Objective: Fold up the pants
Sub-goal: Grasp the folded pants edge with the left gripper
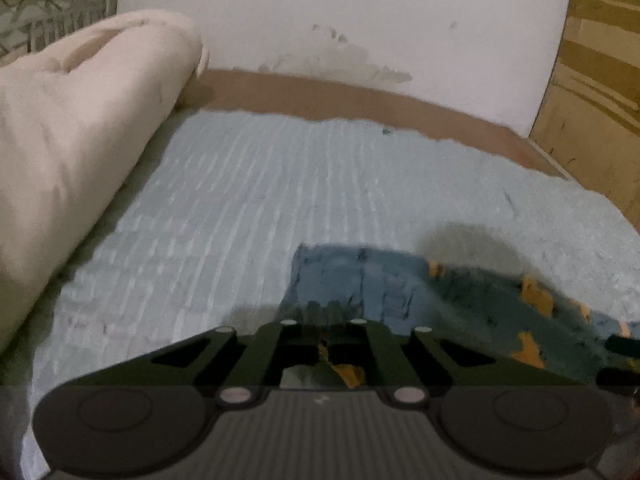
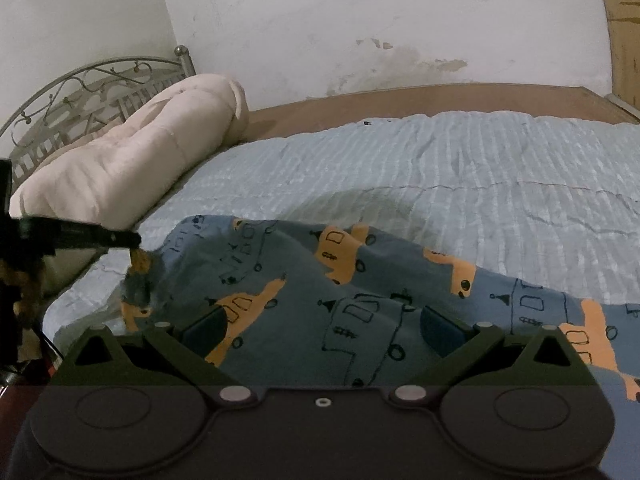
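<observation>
- Pinching the edge of the pants, our left gripper has its jaws closed on a bunch of the blue cloth (seen at left in the right wrist view), so this corner can be lifted for a fold.
- Our right gripper is wide, with cloth between its fingers but not pressed.
- We count one pair of pants, low in both frames on the bedspread, and one rolled quilt at upper left.
</observation>
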`<state>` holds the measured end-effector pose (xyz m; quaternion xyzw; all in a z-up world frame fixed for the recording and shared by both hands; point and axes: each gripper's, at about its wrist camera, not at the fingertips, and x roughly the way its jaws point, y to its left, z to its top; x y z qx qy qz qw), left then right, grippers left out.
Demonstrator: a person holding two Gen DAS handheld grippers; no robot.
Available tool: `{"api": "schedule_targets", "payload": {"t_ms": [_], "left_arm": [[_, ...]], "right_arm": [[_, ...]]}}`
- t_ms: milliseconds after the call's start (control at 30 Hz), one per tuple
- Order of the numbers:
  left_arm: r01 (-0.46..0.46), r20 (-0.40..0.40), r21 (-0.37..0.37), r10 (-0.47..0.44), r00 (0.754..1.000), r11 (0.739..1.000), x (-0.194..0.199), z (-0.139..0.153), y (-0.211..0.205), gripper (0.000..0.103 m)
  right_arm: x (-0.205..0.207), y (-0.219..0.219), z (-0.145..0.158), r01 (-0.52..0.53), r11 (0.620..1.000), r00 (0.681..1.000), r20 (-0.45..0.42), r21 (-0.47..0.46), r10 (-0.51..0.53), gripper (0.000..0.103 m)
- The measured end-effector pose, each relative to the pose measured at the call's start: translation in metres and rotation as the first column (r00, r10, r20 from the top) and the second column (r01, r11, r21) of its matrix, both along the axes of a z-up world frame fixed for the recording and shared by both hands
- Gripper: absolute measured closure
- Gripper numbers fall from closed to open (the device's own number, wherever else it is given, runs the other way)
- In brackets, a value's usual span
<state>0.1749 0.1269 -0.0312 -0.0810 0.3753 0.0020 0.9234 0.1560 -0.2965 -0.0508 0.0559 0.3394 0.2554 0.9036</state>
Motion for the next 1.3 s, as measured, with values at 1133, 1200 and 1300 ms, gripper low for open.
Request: {"api": "schedule_targets", "payload": {"t_ms": [1133,1200,1300], "left_arm": [[-0.104,-0.066,-0.078,0.099,0.993,0.991,0.013,-0.037,0.026,0.041],[-0.097,-0.075,-0.141,0.087,0.993,0.985,0.017,-0.040,0.034,0.041],[-0.091,-0.092,-0.237,0.071,0.993,0.967,0.026,-0.047,0.040,0.062]], "right_arm": [[0.003,0.011,-0.003,-0.031,0.999,1.000,-0.002,-0.023,0.031,0.001],[0.002,0.010,-0.003,-0.028,0.999,1.000,-0.002,-0.026,0.028,0.001],[0.001,0.007,-0.002,-0.020,1.000,1.000,-0.002,-0.024,0.020,0.001]]}}
